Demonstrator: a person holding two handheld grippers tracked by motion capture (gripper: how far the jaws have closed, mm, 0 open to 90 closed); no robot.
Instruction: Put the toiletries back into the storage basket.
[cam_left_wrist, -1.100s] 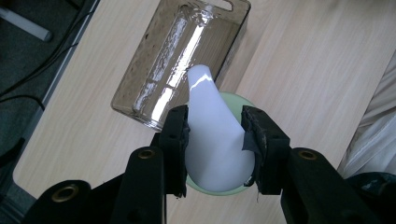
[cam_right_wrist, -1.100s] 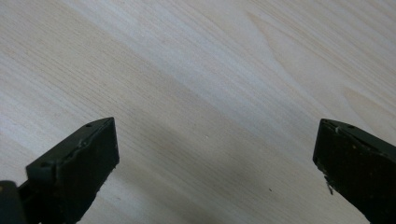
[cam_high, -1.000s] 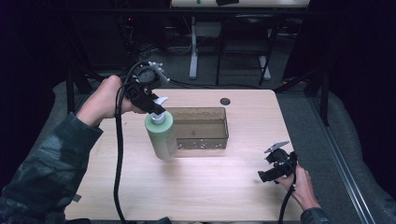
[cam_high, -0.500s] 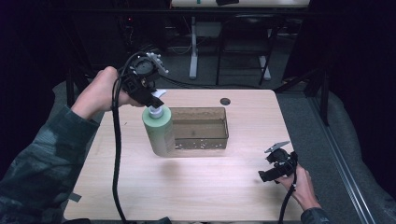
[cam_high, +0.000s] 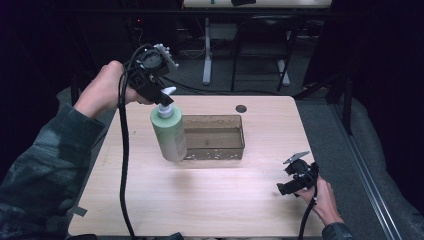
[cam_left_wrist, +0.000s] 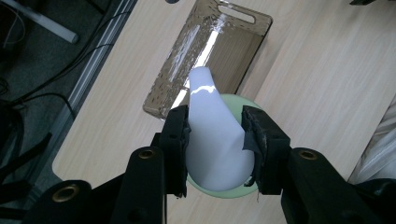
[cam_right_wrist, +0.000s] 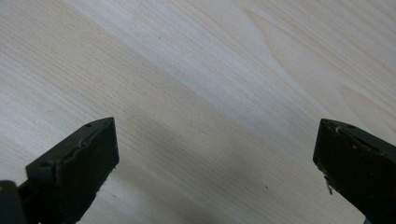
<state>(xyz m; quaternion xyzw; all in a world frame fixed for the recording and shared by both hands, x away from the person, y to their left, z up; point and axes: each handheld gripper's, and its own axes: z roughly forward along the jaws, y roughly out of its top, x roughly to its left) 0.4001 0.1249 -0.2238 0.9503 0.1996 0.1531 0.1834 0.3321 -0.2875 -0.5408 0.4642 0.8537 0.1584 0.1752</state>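
The left gripper (cam_high: 161, 96) is black, with a round top, a grey plate and a thick black cable. Its fingers (cam_left_wrist: 176, 140) are flat black blocks with brass-coloured screw holes. The right gripper (cam_high: 289, 186) is black too. The left sleeve (cam_high: 45, 165) is dark camouflage.

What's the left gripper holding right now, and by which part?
The left gripper holds the green pump bottle by its white pump head, jaws clamped on either side.

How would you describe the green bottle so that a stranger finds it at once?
Start from the wooden table and find the clear brown bin near its middle. At the bin's left end hangs a pale green bottle, gripped at its white pump top by the left gripper. Nothing else here is green.
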